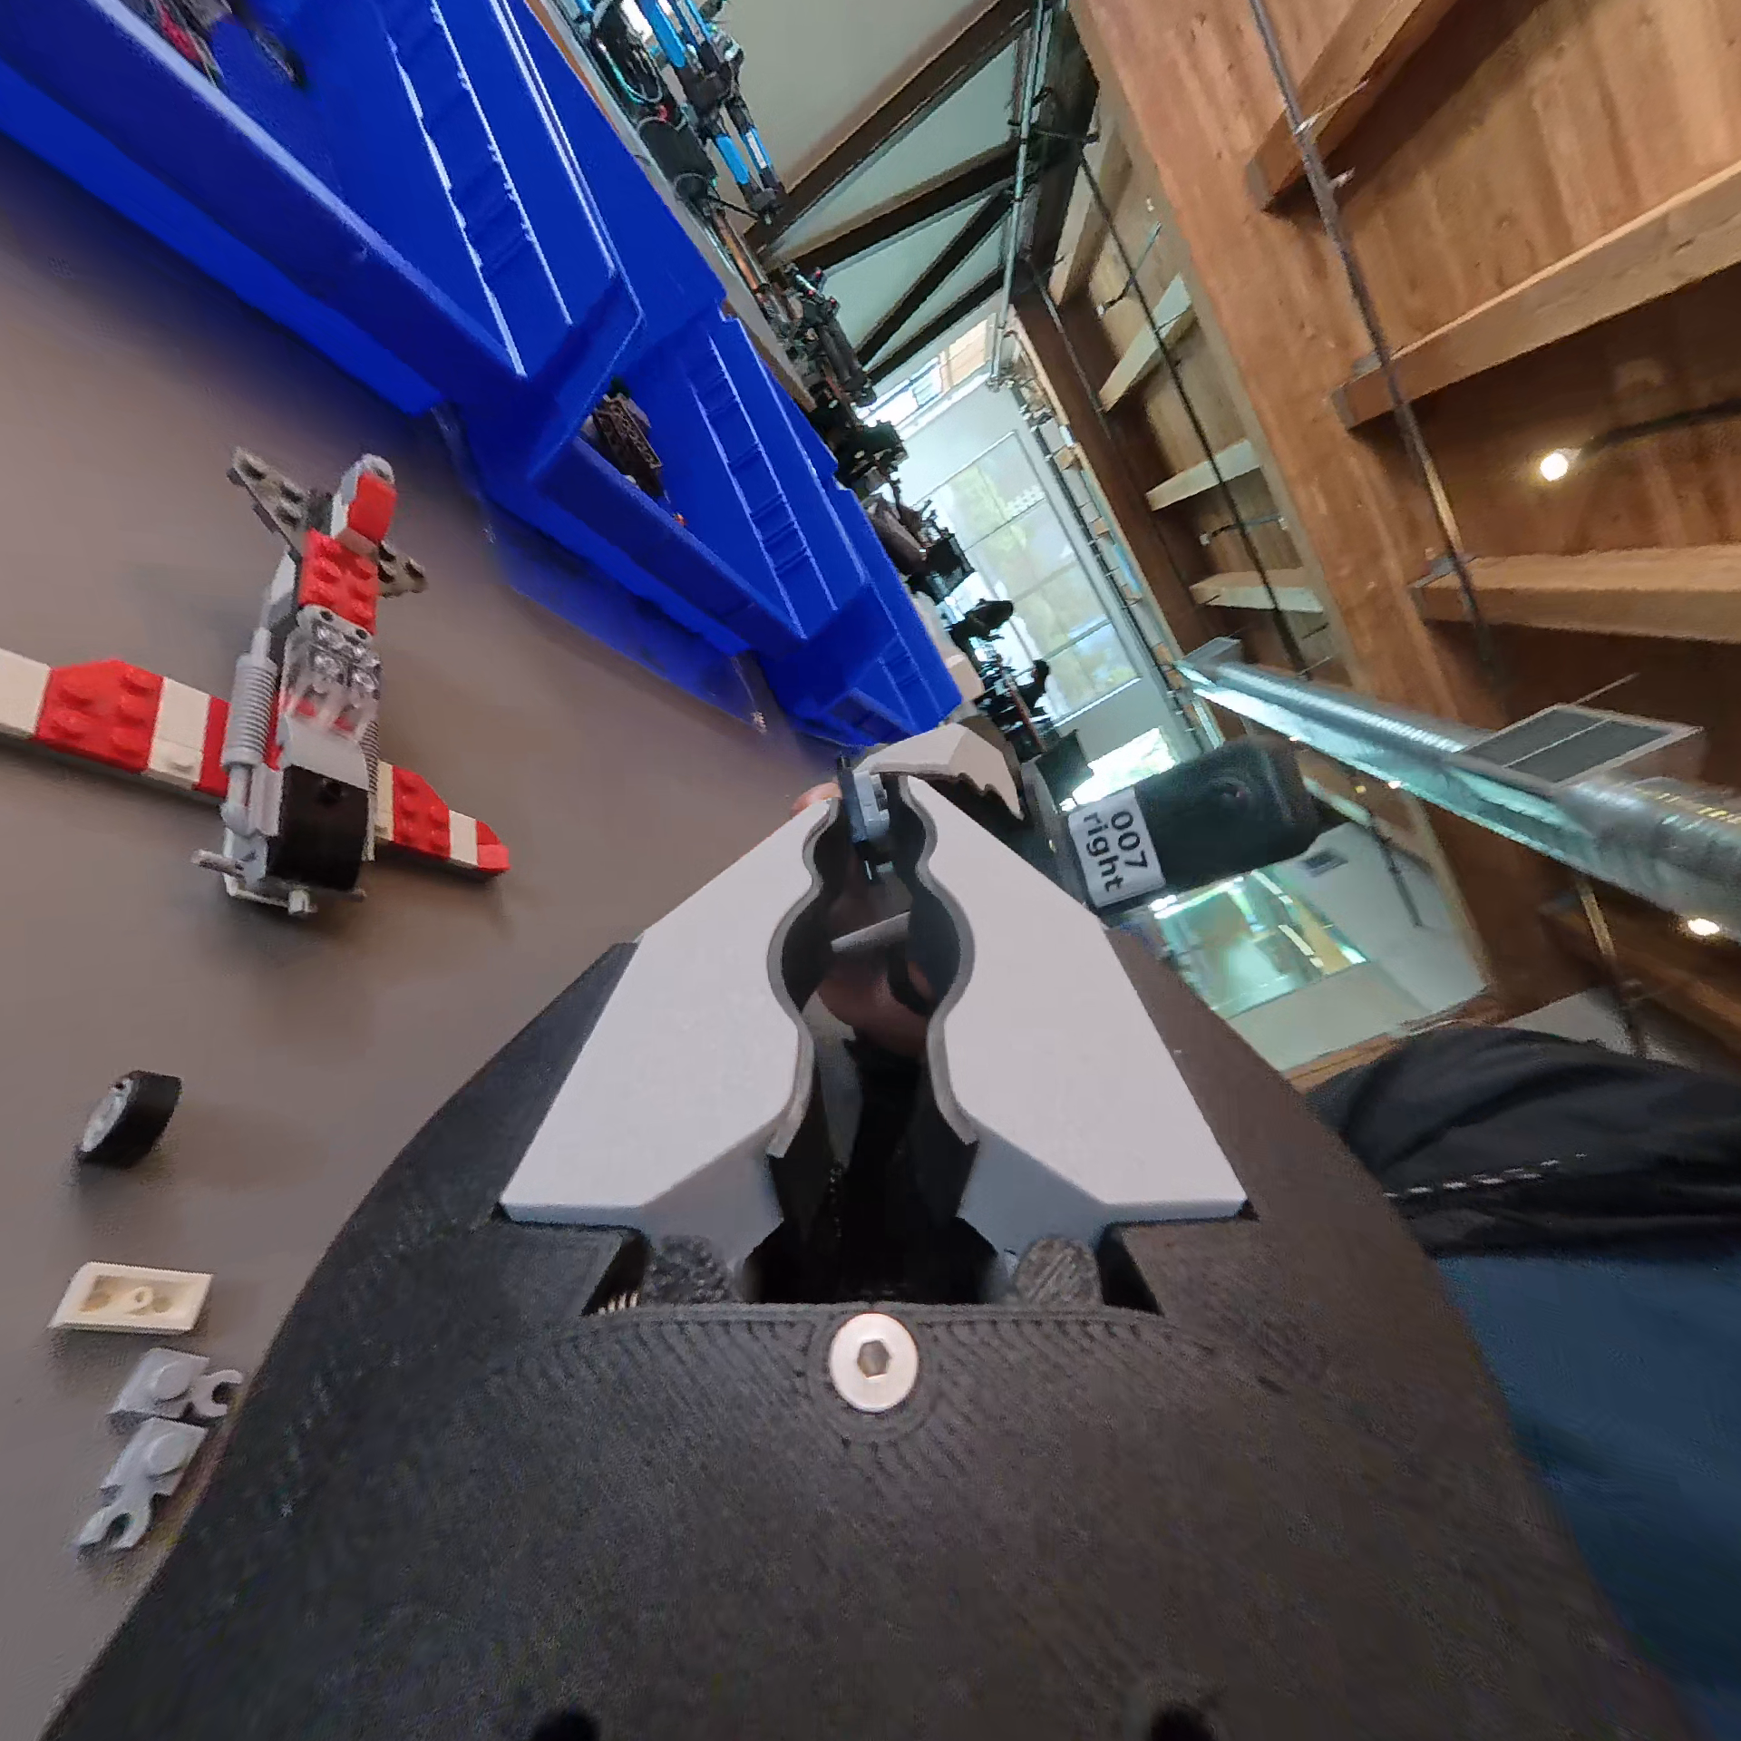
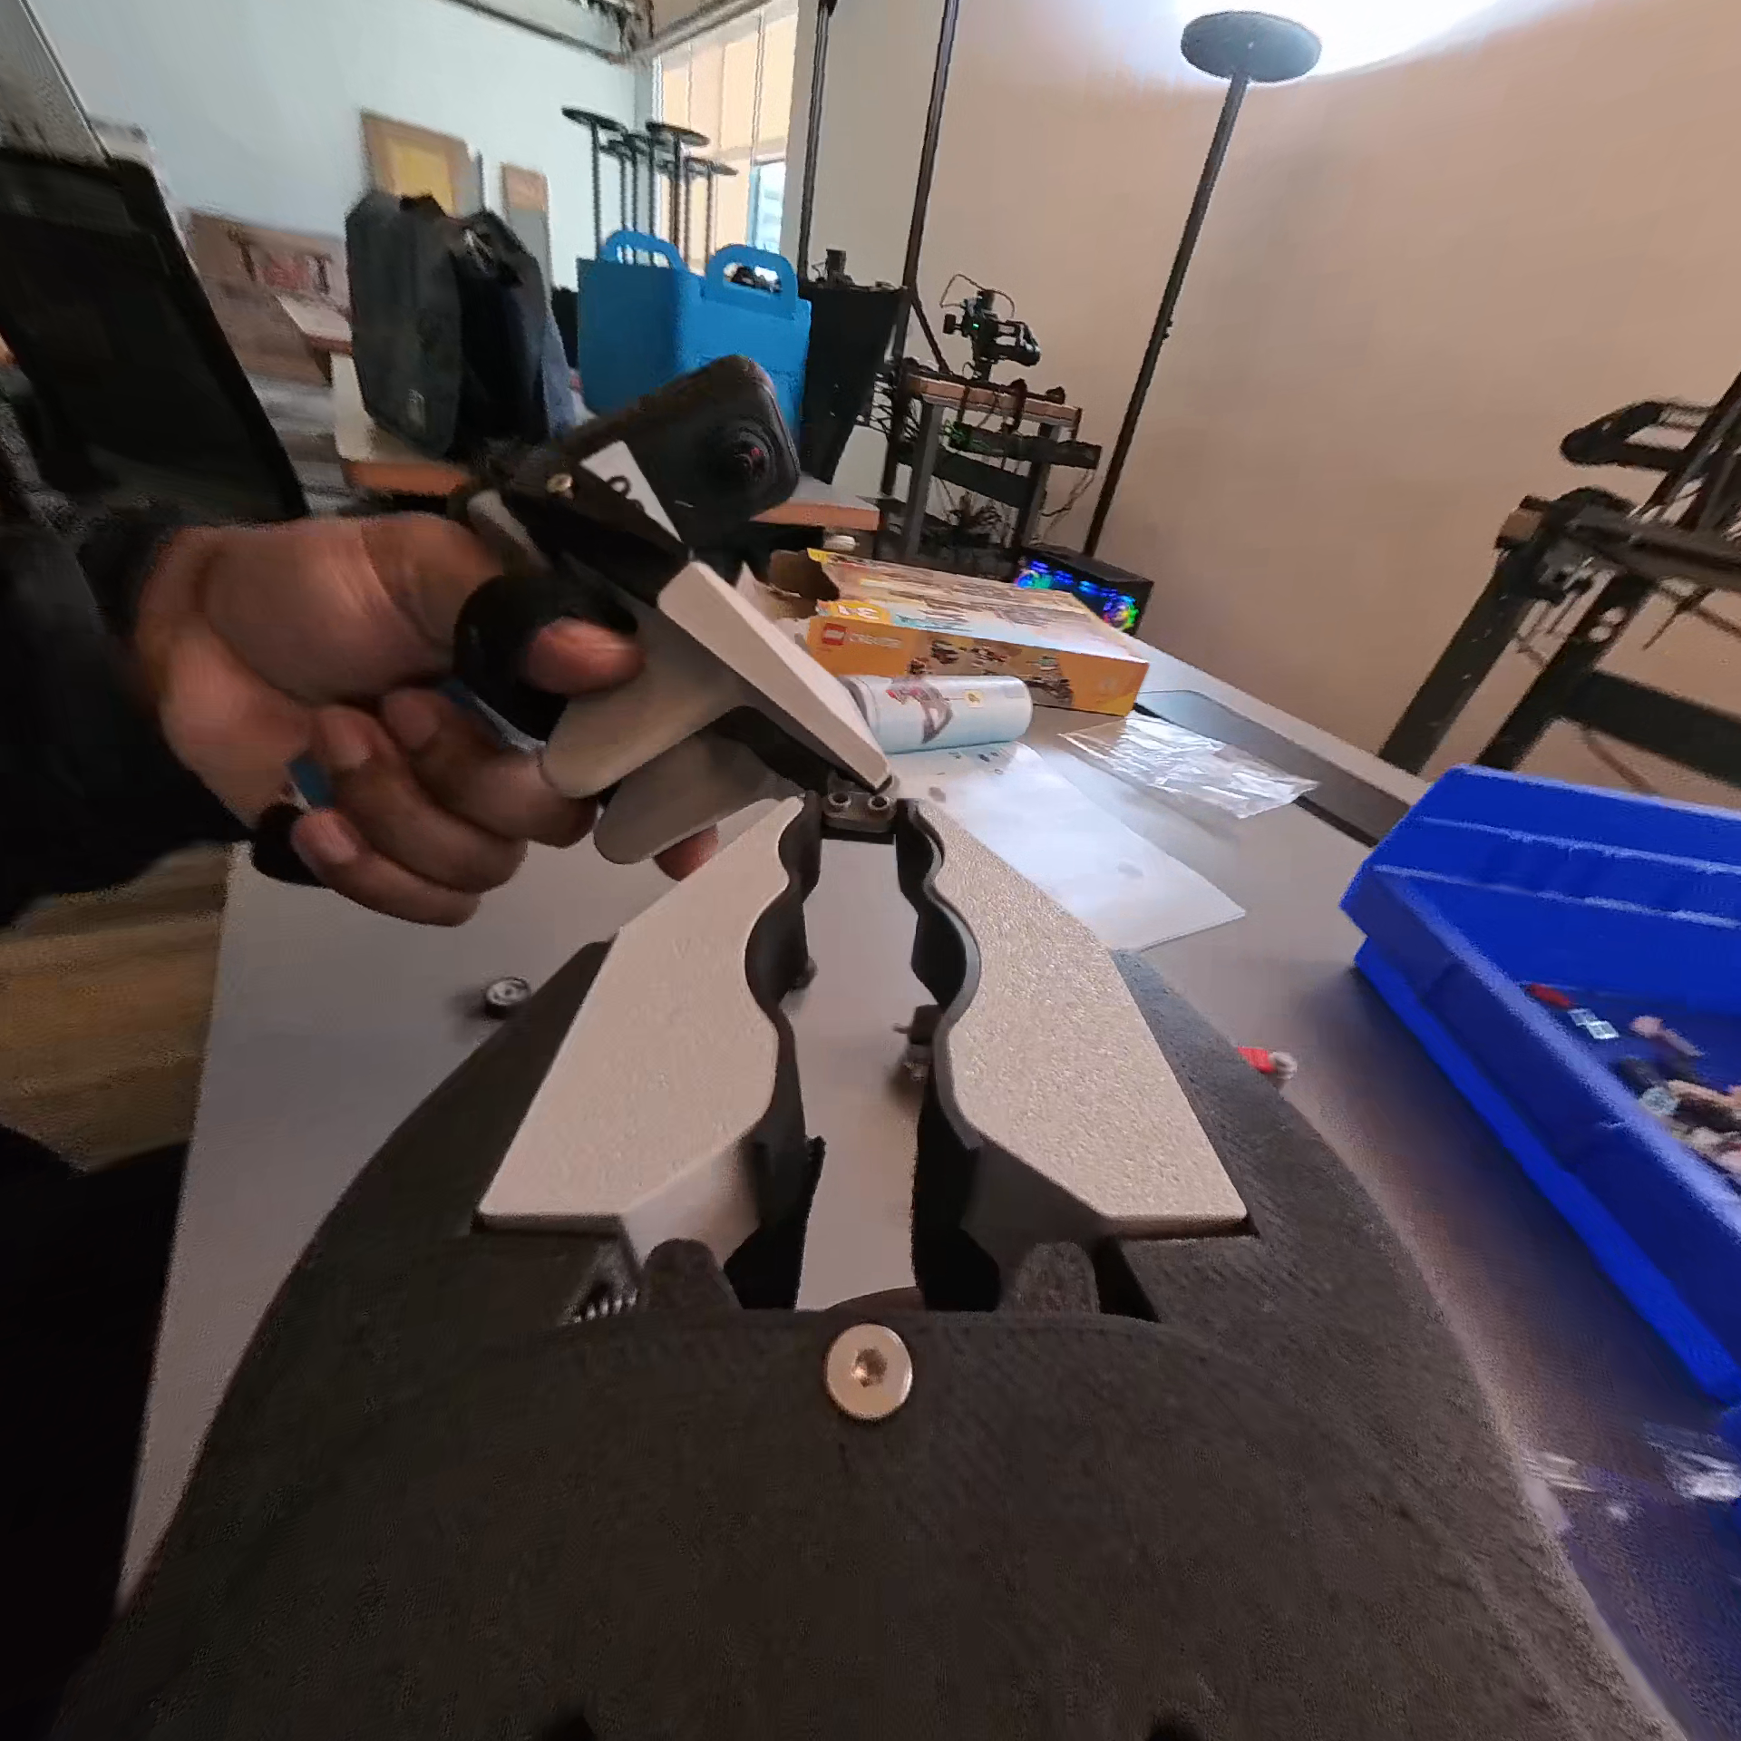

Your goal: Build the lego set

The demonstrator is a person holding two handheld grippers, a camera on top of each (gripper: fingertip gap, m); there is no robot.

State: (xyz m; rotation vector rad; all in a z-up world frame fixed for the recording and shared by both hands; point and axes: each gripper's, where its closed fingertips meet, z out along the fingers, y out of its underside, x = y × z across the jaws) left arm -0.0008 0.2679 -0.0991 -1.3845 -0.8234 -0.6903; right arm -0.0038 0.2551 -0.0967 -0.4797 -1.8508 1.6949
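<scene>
Both grippers met in mid-air above the tabletop (image 2: 377,1036), sharing one small grey lego piece (image 2: 855,808). The right gripper (image 2: 853,820) had its jaws clamped on that piece at their very tips, studs facing up. The left gripper (image 1: 862,810), gripped by a hand (image 2: 349,707), had its jaws closed on the same small assembly from the other side, its tips touching the right jaws' tips.

The hold looked risky: each pair of jaws caught only an edge of the piece, so a slight twist or uneven squeeze while pressing parts together would likely pop it out and send it down onto the tabletop or off its edge. Misaligned studs would probably jam rather than seat.

To the left of the left jaws lay the part-built red-and-white lego plane (image 1: 283,688), and nearer, a black wheel (image 1: 127,1118), a white plate (image 1: 132,1297) and two grey clip plates (image 1: 155,1441), all well clear of the jaws.

Blue bins (image 1: 528,283) stood beyond the plane; the nearest opening showed a few dark bricks. To the right of the right jaws, another blue bin (image 2: 1470,904) held a scatter of small mixed pieces, too blurred to identify. Ahead of the right jaws sat the lego box (image 2: 980,650), an instruction sheet (image 2: 1065,848) and an empty-looking clear bag (image 2: 1187,763).
</scene>
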